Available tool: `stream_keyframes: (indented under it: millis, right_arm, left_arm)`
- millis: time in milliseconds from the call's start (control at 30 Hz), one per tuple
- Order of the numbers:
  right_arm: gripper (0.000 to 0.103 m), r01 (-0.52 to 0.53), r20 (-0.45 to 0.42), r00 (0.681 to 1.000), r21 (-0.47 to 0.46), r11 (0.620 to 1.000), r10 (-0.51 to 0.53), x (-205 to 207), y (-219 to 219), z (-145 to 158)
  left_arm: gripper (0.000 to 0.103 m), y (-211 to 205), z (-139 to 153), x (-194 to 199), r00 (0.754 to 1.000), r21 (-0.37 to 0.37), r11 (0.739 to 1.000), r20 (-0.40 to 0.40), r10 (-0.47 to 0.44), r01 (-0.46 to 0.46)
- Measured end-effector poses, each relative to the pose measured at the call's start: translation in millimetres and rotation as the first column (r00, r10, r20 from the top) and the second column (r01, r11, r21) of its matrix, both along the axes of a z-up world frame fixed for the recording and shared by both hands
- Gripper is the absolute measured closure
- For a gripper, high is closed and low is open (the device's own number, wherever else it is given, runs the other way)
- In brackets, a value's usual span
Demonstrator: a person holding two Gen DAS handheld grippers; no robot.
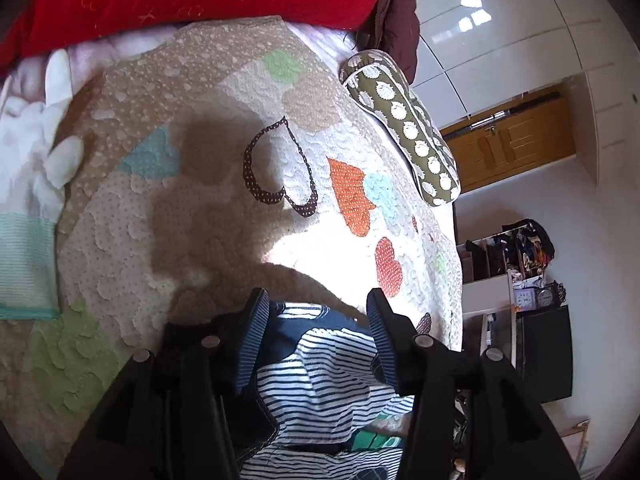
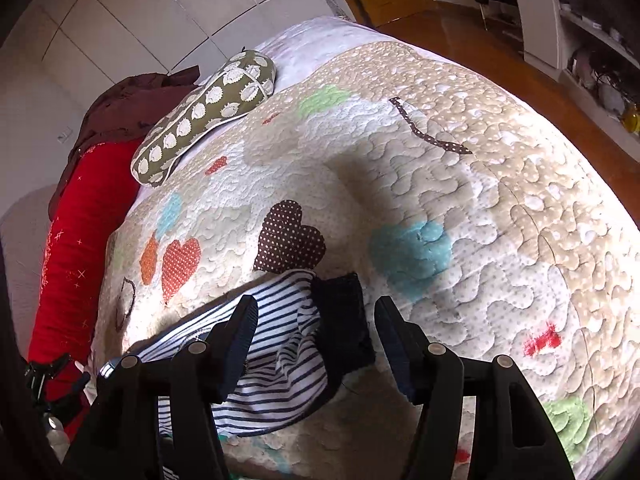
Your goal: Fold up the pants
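Striped pants [image 1: 320, 384] lie between and under both grippers' spread fingers [image 1: 256, 336] [image 2: 240, 332], ungripped.

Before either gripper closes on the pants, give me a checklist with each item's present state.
1. Left gripper open: ok.
2. Right gripper open: ok.
3. Striped pants between the left fingers: ok.
4. Pants' dark cuff between the right fingers: ok.
5. Pants lying flat: not ok, bunched and wrinkled.
6. Room on the quilt ahead, with the green pillow far off: ok.
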State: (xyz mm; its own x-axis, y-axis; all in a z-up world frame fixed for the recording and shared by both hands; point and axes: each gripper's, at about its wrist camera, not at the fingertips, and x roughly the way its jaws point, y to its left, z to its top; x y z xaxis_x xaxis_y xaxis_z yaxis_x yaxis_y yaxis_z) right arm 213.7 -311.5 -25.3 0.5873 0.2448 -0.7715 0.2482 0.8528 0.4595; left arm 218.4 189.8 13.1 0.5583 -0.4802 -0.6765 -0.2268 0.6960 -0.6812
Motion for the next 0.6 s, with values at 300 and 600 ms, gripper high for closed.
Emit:
stream_keyframes:
  millis: [300, 600]
  right_arm:
    - [0.092, -0.096, -0.056, 0.994, -0.014, 0.995, 0.095, -9, 21, -25]
    - [0.077, 0.023, -0.094, 0.995, -0.046, 0.999, -0.028, -50, -4, -25]
  left_arm:
    - [0.048, -21, -1, -103, 0.998, 0.071, 0.996, -0.001, -0.061, 0.061]
    - [0.048, -21, 7, -194, 0.998, 0.238, 0.971, 0.062, 0.004, -0.019]
